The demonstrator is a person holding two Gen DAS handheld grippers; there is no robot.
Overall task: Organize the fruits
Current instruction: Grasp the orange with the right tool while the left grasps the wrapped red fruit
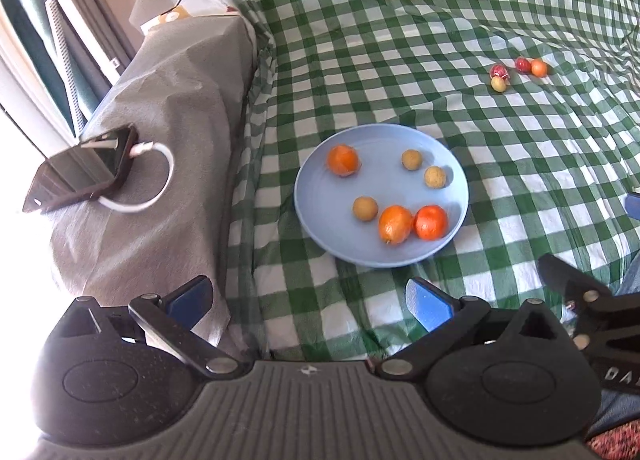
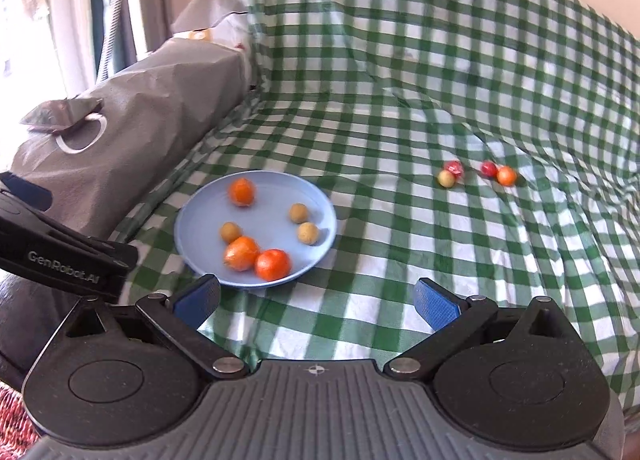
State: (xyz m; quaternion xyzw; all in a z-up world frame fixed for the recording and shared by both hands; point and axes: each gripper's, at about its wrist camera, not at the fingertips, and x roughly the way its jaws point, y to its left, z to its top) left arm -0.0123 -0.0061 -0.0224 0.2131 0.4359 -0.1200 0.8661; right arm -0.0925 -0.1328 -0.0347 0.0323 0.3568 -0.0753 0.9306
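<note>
Fruit sorting, partway: six pieces sit on the blue plate [image 2: 320,200].
We see four small fruits [image 2: 476,174] left on the checked cloth [image 2: 400,100]; both hand-held grippers [image 1: 308,302] [image 2: 316,300] gape, empty.

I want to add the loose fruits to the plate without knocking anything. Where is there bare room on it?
On the blue plate, the left part between the lone orange and the tan fruit is bare, as is the middle. The near rim is crowded: two oranges touch there. Checked cloth between the plate and the loose fruits is free.
</note>
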